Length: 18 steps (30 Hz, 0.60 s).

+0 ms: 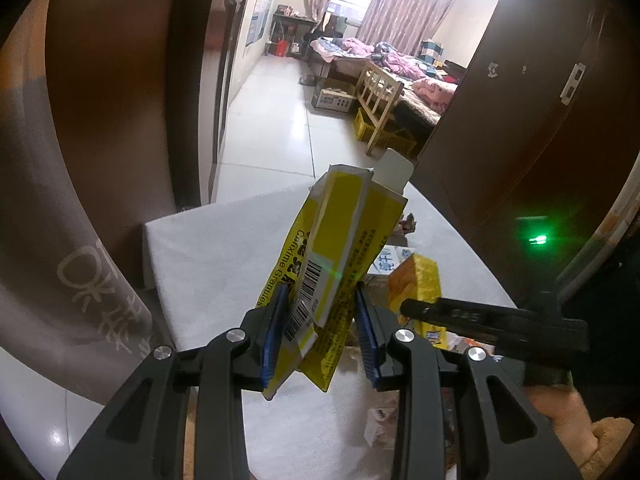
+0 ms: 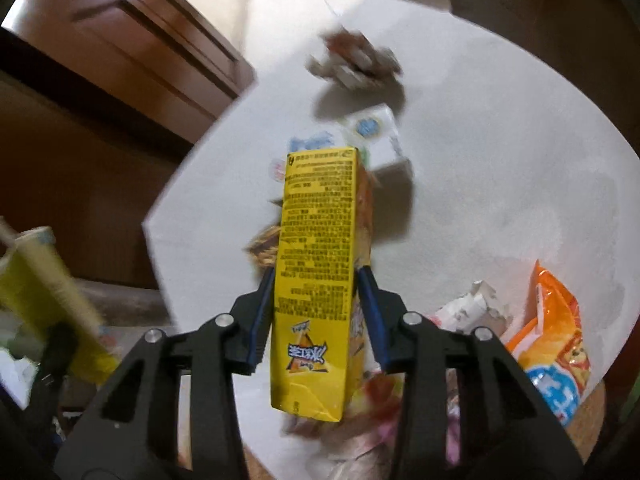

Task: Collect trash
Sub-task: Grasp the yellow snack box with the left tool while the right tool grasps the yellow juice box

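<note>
My left gripper [image 1: 322, 288] is shut on a flattened yellow medicine box [image 1: 340, 220] with a barcode and a white flap at its top. It holds the box upright above the white table [image 1: 208, 264]. My right gripper [image 2: 316, 271] is shut on a tall yellow snack box [image 2: 320, 248] covered in small print, lifted over the table [image 2: 500, 160]. In the left wrist view that snack box [image 1: 418, 280] shows at the right, with one black finger [image 1: 480, 316] of the right gripper across it. At the left edge of the right wrist view, the medicine box [image 2: 48, 288] is a blur.
Loose trash lies on the table: an orange chip bag [image 2: 548, 340], crumpled white paper [image 2: 472, 308], a small white carton [image 2: 376, 136], a crumpled wrapper [image 2: 356, 60] and a brown wrapper [image 2: 264, 246]. Brown doors [image 1: 520, 120] frame a bedroom beyond.
</note>
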Each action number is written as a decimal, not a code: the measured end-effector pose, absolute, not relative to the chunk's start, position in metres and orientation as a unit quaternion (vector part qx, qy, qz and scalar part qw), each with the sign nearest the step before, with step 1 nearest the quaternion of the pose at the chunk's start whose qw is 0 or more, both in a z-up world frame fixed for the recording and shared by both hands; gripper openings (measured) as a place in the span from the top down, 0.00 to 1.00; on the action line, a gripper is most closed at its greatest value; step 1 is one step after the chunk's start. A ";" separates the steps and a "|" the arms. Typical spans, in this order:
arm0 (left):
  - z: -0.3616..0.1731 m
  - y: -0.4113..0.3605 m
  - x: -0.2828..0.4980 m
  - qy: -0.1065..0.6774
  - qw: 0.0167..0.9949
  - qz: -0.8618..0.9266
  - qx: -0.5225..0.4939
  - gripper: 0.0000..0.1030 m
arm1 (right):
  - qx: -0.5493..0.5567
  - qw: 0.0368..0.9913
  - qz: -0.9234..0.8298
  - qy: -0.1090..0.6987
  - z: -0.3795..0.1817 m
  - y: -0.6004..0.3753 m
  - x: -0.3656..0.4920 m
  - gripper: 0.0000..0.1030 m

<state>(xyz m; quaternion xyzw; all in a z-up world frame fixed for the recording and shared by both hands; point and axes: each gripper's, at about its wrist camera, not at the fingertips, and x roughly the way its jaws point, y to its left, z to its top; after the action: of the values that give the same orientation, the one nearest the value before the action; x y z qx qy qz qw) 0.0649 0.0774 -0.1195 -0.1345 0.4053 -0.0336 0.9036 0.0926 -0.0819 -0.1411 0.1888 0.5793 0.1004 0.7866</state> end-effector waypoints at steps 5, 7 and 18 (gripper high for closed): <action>-0.107 0.072 0.060 0.391 0.911 -0.040 -0.124 0.70 | 0.221 0.800 0.152 0.537 -0.100 -0.094 0.075 0.61; -0.101 0.068 0.058 0.385 0.914 -0.044 -0.121 0.70 | 0.235 0.801 0.166 0.526 -0.089 -0.102 0.067 0.61; -0.074 0.044 0.047 0.359 0.927 -0.060 -0.085 0.70 | 0.294 0.817 0.178 0.462 -0.052 -0.157 0.024 0.61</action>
<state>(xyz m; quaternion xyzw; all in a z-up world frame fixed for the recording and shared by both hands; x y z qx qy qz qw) 0.0474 0.0438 -0.0738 -0.0854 0.3594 -0.0601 0.9273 0.0244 -0.1574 -0.0517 0.2939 0.4622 0.1785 0.8174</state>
